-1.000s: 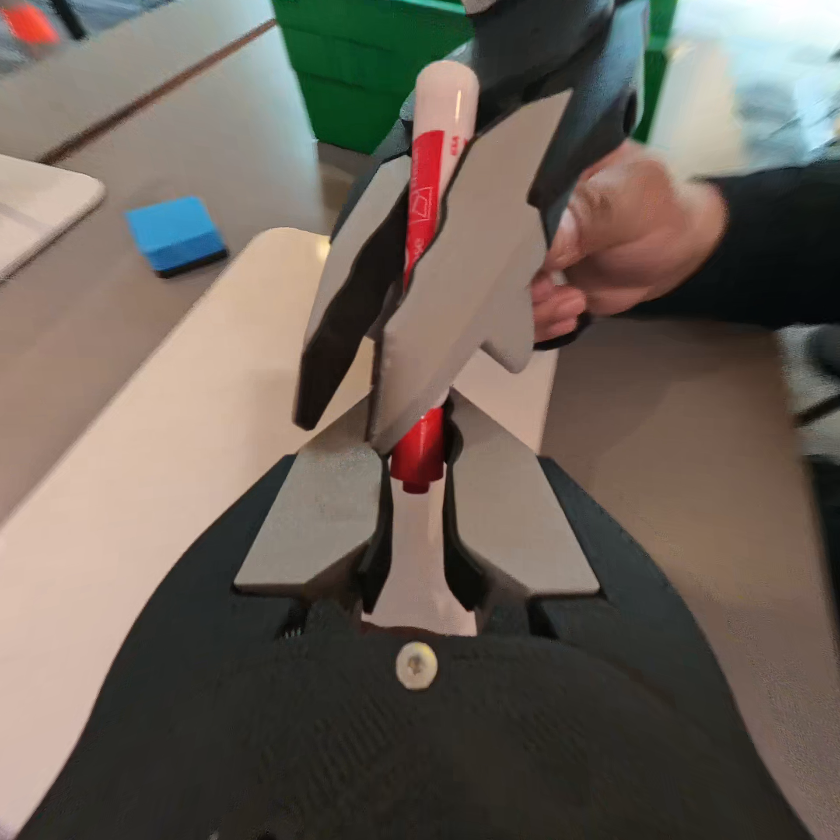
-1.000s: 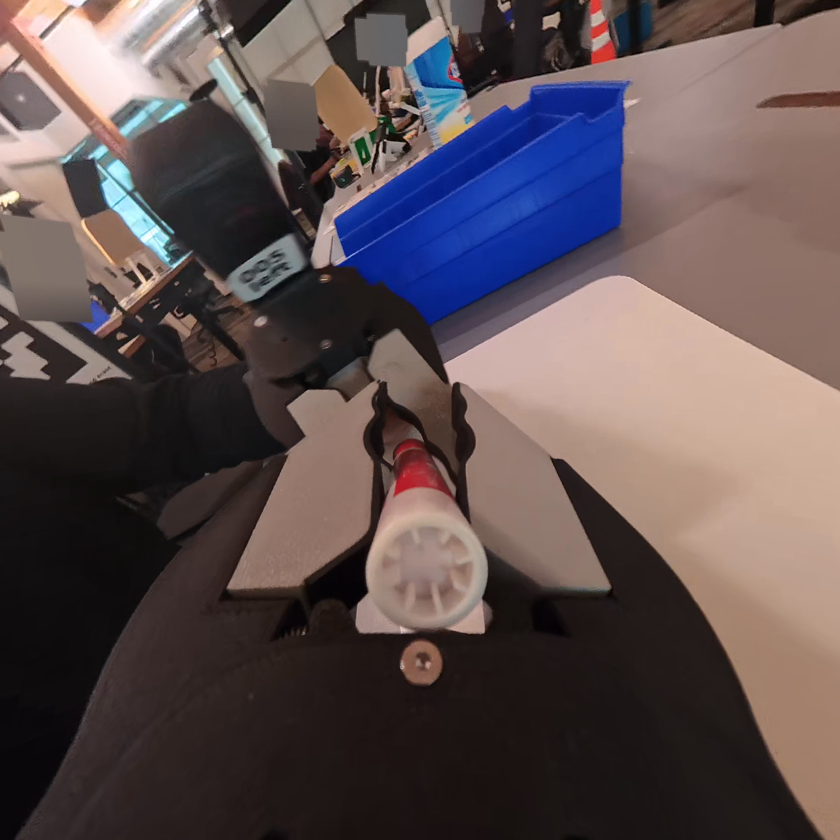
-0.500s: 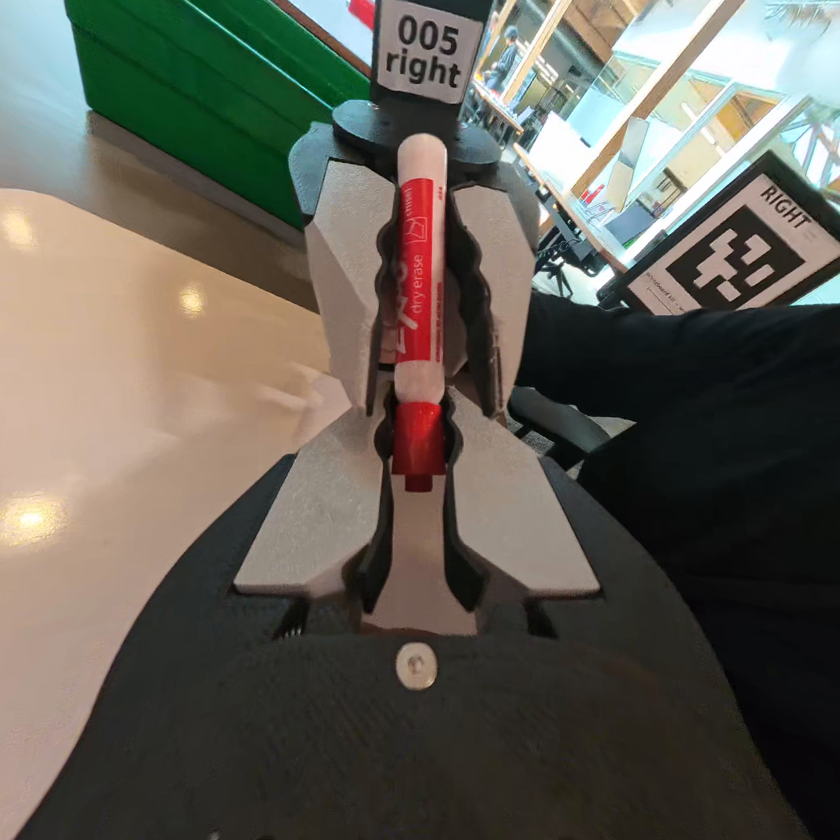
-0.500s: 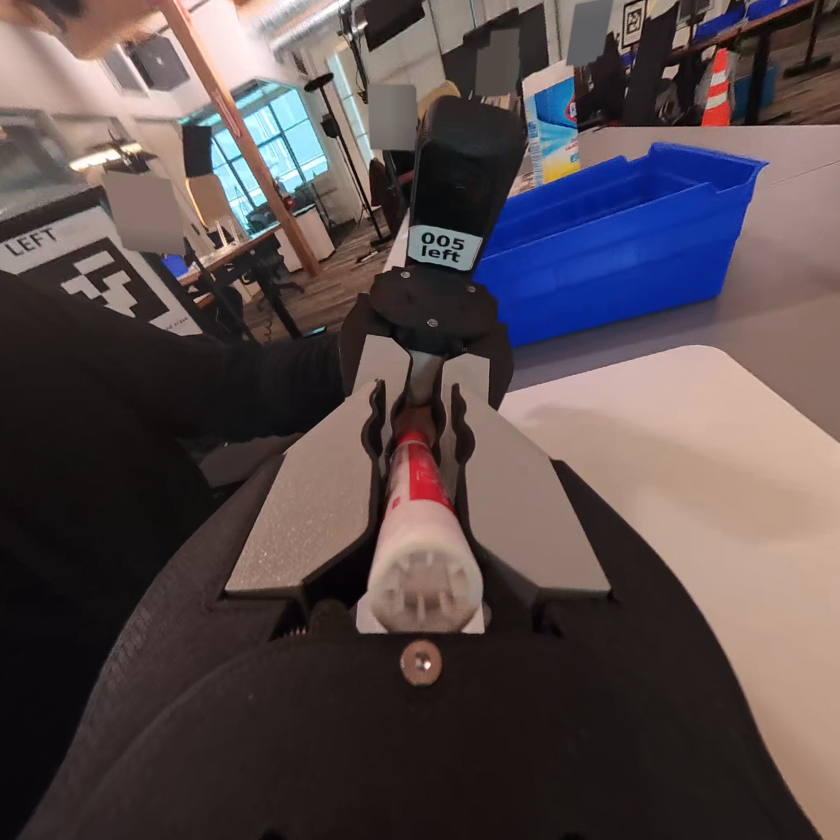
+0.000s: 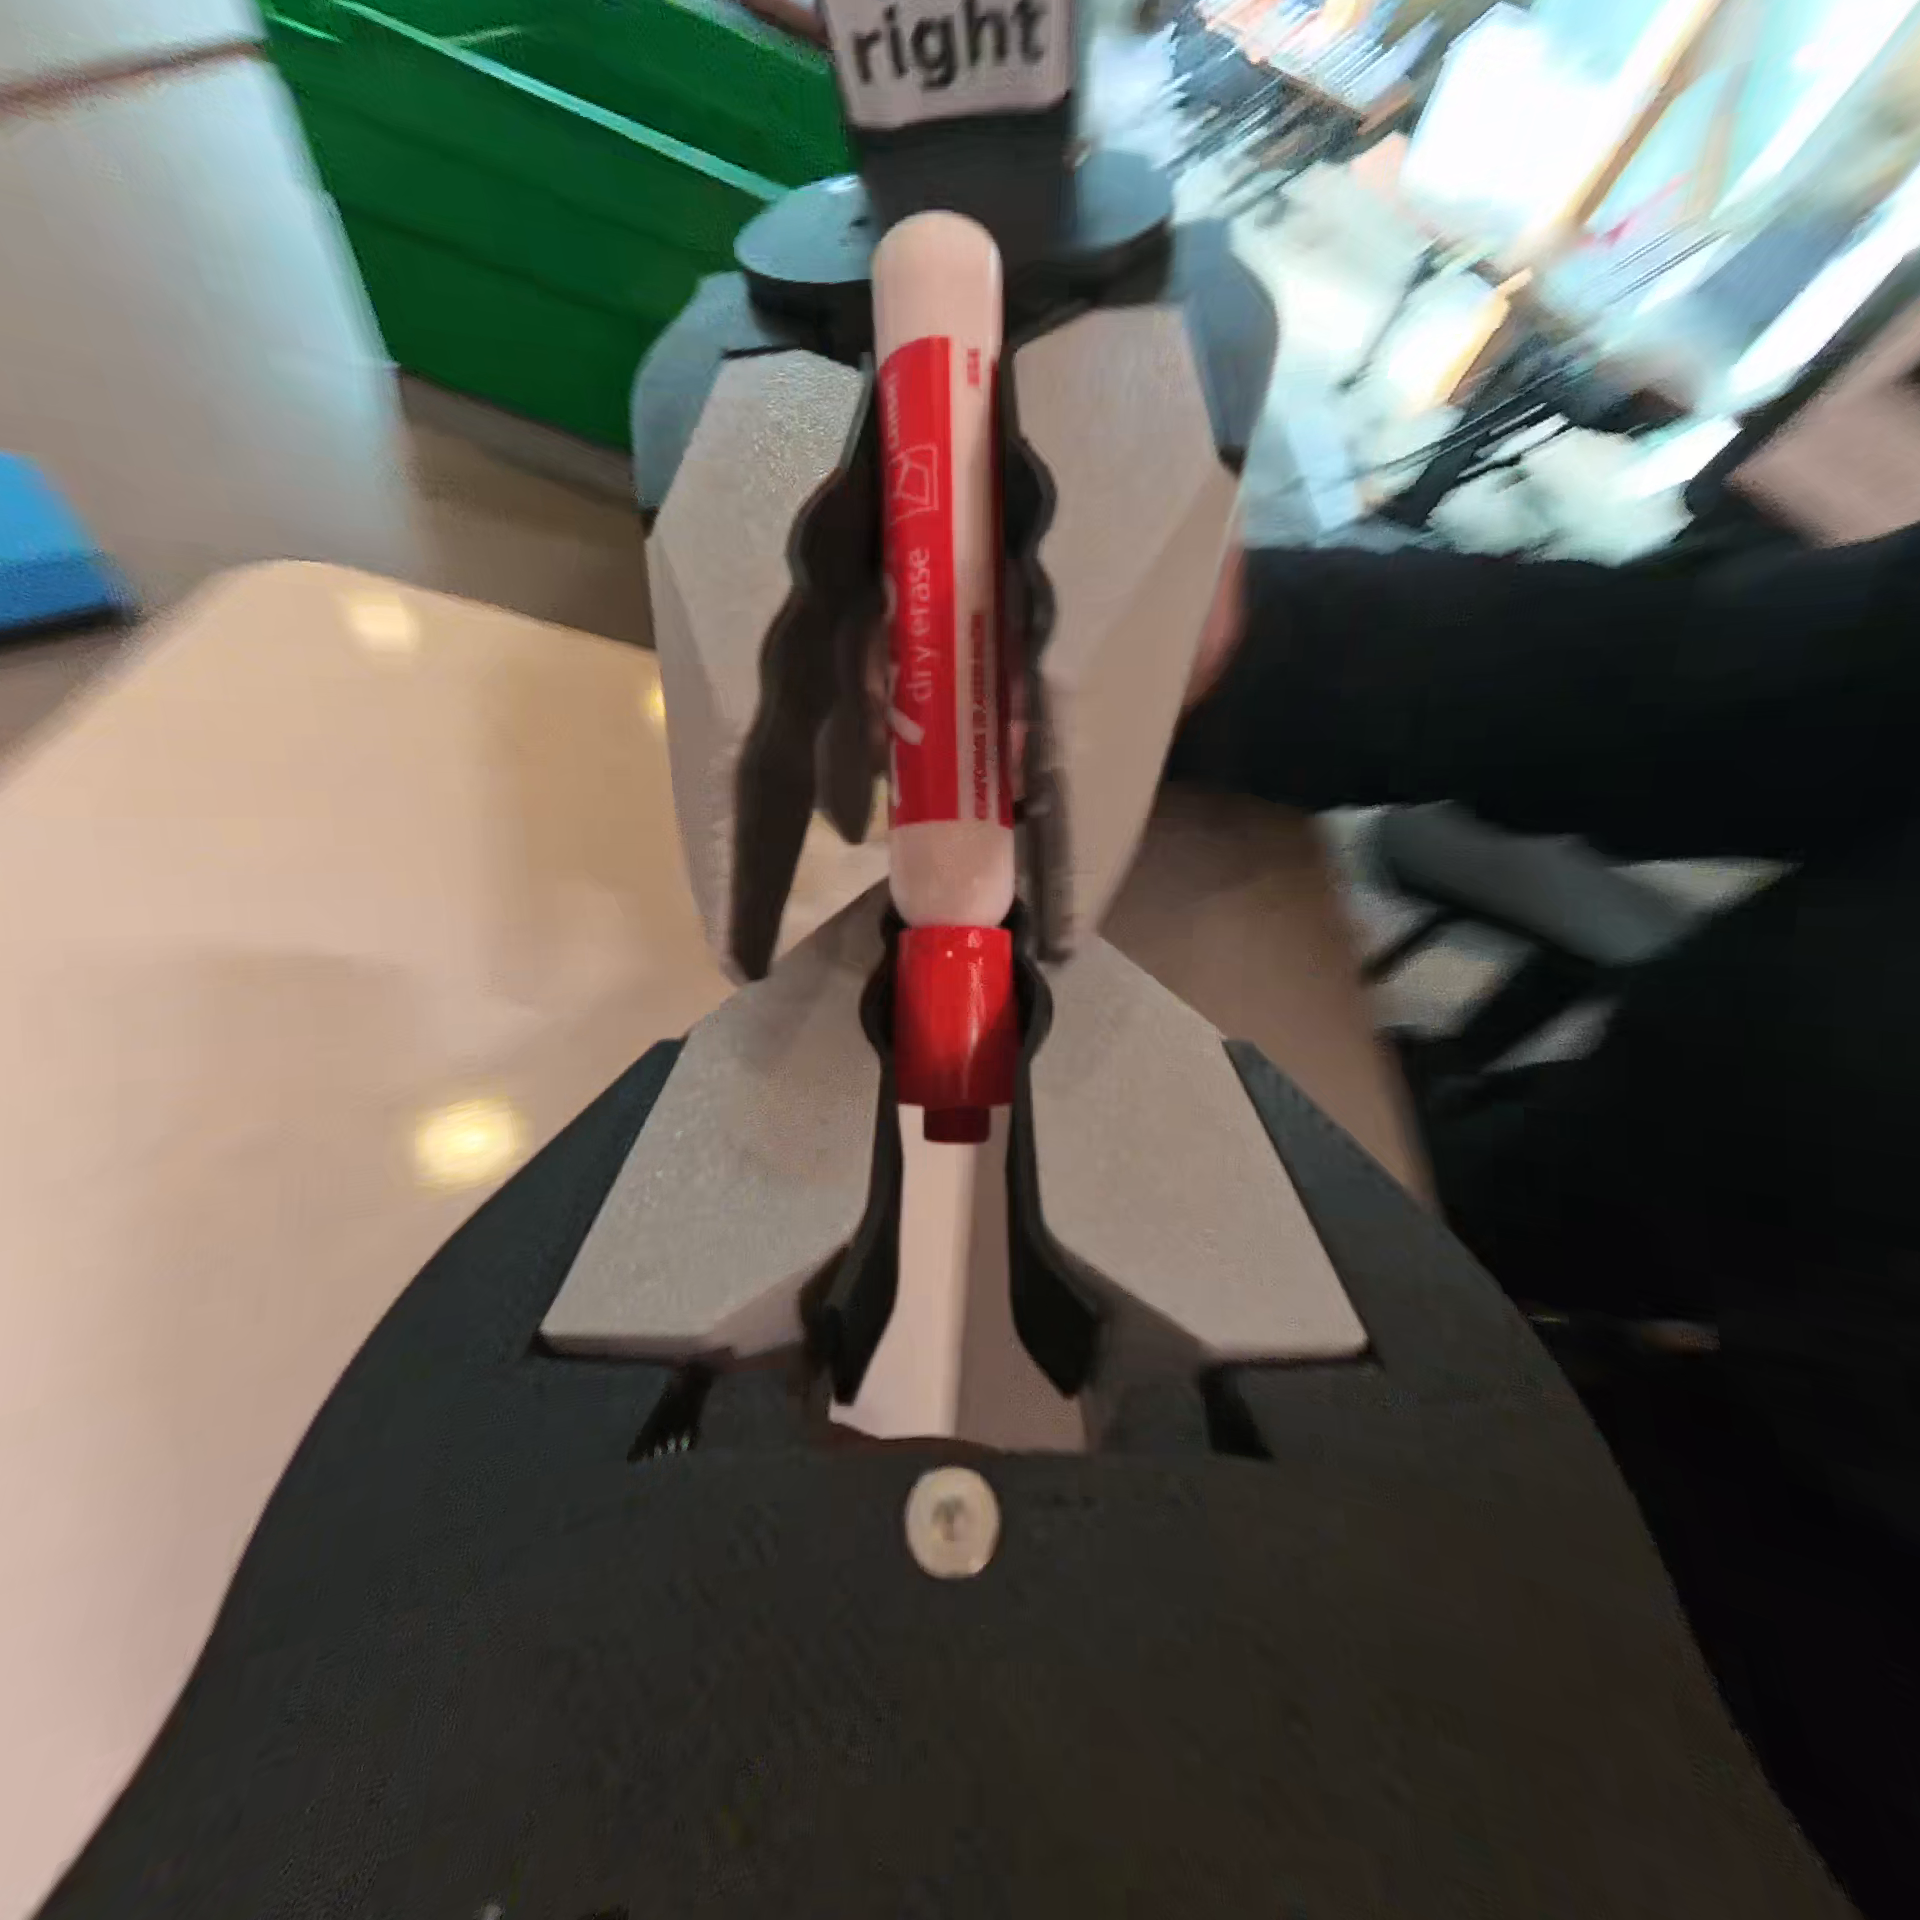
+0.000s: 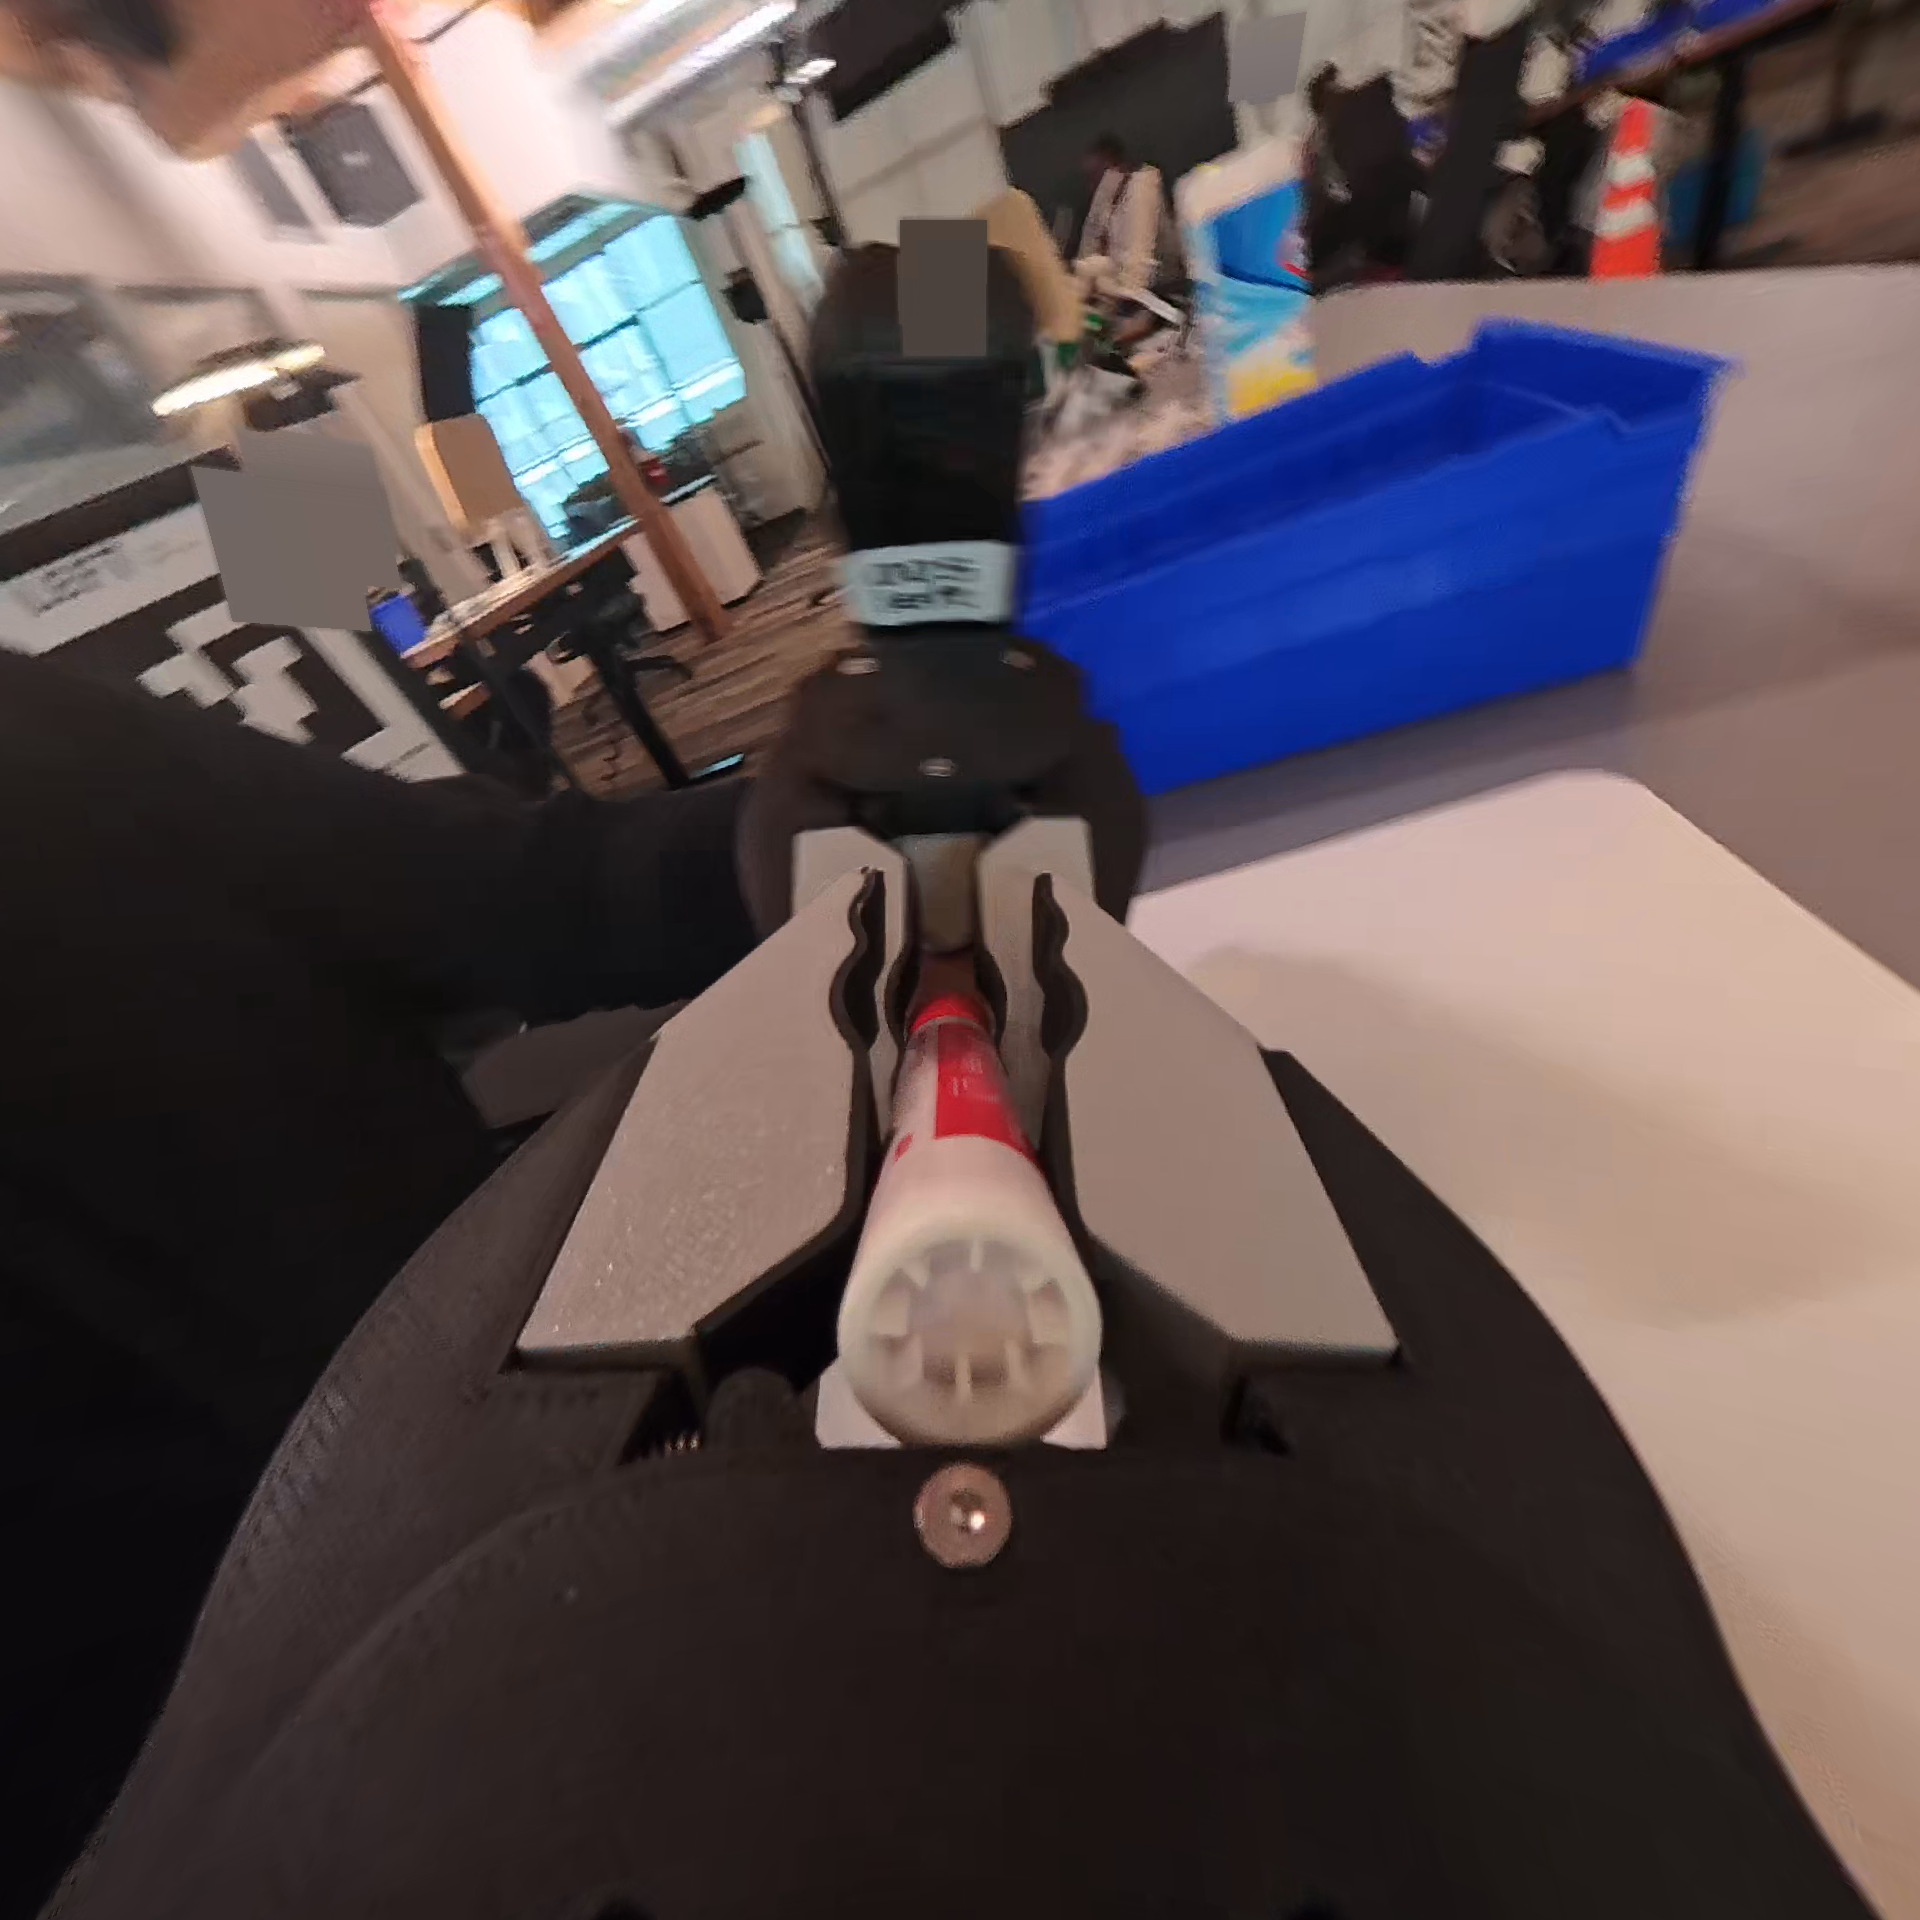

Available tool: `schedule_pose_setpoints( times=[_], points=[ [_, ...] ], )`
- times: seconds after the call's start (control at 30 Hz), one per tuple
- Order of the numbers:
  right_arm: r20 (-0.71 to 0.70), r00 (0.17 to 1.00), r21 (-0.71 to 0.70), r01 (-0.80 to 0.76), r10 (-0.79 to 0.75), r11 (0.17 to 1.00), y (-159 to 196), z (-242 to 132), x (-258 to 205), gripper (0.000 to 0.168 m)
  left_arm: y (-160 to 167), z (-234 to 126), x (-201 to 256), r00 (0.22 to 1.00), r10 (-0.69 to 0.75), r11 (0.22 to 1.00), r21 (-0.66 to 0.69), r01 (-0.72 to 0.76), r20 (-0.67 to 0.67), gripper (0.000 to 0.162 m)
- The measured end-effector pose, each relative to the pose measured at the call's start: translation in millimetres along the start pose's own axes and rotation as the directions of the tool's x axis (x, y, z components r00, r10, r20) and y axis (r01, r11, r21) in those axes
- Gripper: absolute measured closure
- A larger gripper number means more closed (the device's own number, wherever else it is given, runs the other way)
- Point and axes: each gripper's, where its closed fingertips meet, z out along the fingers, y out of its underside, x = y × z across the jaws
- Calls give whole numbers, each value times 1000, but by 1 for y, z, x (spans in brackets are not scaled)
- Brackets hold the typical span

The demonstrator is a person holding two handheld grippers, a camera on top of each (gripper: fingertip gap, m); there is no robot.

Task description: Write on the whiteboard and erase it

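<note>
A red dry-erase marker [image 5: 943, 623] is held in the air between my two grippers, which face each other tip to tip. My left gripper [image 5: 951, 940] is shut on the marker's red cap [image 5: 951, 1023]. My right gripper [image 6: 954, 904] is shut on the white and red barrel [image 6: 966, 1153], whose open white end [image 6: 971, 1340] points at the camera. In the left wrist view the right gripper's fingers [image 5: 1122, 623] stand along the barrel. The whiteboard [image 5: 260, 935] lies flat below; it also shows in the right wrist view [image 6: 1507, 1091]. A blue eraser [image 5: 42, 561] lies on the table beyond the board's far left.
A green bin [image 5: 520, 208] stands behind the whiteboard in the left wrist view. A blue bin [image 6: 1403, 540] stands on the grey table [image 6: 1766, 748] beyond the board in the right wrist view. Dark sleeves [image 5: 1558, 675] reach in from the side.
Both grippers have stayed shut on the marker and swung together, so the views are blurred. The blue eraser has come back into the left wrist view. Cap and barrel still touch.
</note>
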Motion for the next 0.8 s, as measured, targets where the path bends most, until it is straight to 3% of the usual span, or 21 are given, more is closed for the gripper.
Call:
schedule_pose_setpoints(
  times=[0.1, 0.2, 0.27, 0.37, 0.5, 0.6, 0.67, 0.73, 0.8],
  points=[
    [-61, 985, 22, -158, 159, 987, 5, 0, 24, 141, 8, 0, -35, 936, 204, 977, -112, -179, 287, 151],
    [-67, 967, 50, -244, 247, 968, 6, -3, 33, 141, 8, -1, -49, 842, 349, 936, -198, -291, 412, 151],
    [-48, 983, 39, -175, 177, 984, 4, -4, 25, 141, 8, 3, -34, 918, 234, 970, -141, -199, 319, 151],
    [11, 998, 42, -70, 69, 997, -5, -1, 3, 141, 0, 2, 5, 998, -59, 998, -16, 59, -13, 151],
    [131, 985, 34, 108, -111, 994, -8, -1, -34, 142, -11, -5, 57, 846, -304, 945, -28, 326, -438, 152],
    [168, 975, 51, 137, -144, 989, -11, -4, -43, 142, -17, -4, 65, 787, -345, 922, -26, 387, -512, 151],
    [119, 988, 44, 92, -97, 995, -11, -5, -30, 141, -14, 2, 47, 868, -303, 942, 14, 335, -393, 152],
    [41, 999, 34, 16, -18, 999, -8, -5, -8, 141, -6, 7, 16, 976, -175, 983, 30, 180, -126, 152],
    [-4, 996, 16, -89, 89, 996, -1, -4, 10, 141, 4, 7, -16, 982, 61, 997, -46, -54, 176, 152]
  ],
)
